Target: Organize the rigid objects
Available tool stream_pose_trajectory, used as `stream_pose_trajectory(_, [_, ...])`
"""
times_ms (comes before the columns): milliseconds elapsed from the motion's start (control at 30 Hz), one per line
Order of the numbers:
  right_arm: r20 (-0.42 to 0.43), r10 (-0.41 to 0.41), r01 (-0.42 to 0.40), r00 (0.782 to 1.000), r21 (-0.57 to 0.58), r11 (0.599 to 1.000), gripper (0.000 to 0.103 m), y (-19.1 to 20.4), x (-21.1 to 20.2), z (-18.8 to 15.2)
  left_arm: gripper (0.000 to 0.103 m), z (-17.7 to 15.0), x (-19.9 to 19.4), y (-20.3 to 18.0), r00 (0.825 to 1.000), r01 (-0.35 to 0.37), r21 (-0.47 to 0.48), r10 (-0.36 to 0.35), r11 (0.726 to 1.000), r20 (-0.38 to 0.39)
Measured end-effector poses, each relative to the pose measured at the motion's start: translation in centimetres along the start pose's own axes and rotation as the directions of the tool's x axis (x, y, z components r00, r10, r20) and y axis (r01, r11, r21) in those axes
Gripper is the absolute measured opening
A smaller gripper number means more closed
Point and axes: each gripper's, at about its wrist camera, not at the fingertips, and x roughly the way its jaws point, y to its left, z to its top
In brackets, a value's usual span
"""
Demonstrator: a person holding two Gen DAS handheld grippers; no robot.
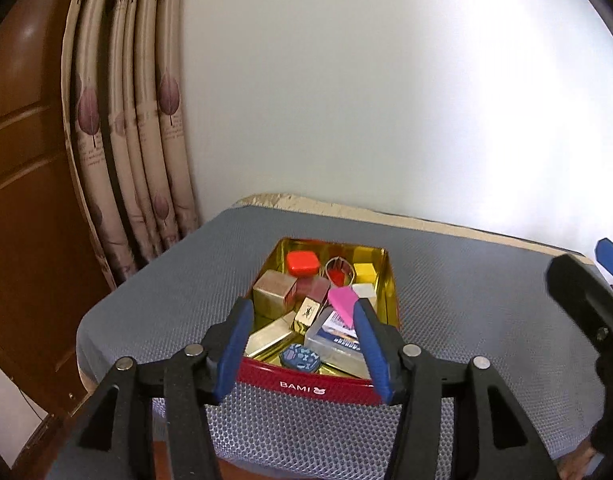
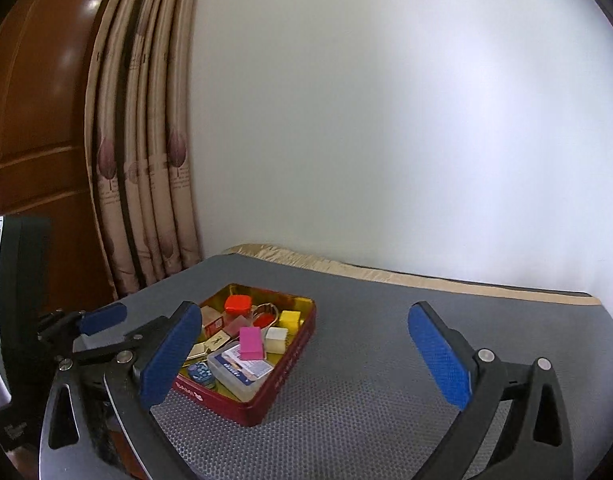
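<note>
A red tin (image 1: 306, 386) with a gold inside, marked BAMI, sits on the grey mat; it also shows in the right wrist view (image 2: 284, 364). It holds several small rigid items: an orange-red case (image 1: 303, 261), a gold box (image 1: 272, 292), a pink block (image 1: 342, 302) (image 2: 251, 343), a yellow cube (image 2: 289, 321), a clear plastic box (image 2: 242, 372) and a blue patterned oval tin (image 1: 300, 357). My left gripper (image 1: 302, 340) is open and empty, above the tin's near edge. My right gripper (image 2: 306, 356) is wide open and empty, to the tin's right.
The grey mesh mat (image 2: 386, 360) covers a table with a beige edge against a white wall. Patterned curtains (image 1: 130, 120) and a brown wooden door (image 1: 22, 200) stand to the left. The right gripper shows at the right edge of the left wrist view (image 1: 586, 304).
</note>
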Motion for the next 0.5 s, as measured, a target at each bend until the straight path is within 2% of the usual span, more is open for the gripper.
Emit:
stream_pose_trajectory(200, [0.024, -0.022, 0.022, 0.999, 0.008, 1.000, 0.102, -0.6, -2.0, 0.3, 0.055, 0.8, -0.5, 0.6, 1.000, 0.011, -0.014, -0.011, 1.000, -0.006])
stream_pose_trajectory(500, [0.031, -0.017, 0.018, 0.999, -0.035, 0.999, 0.102, 1.7, -3.0, -0.2, 0.055, 1.9, -2.7, 2.5, 0.997, -0.027, -0.019, 0.028, 0.999, 0.078])
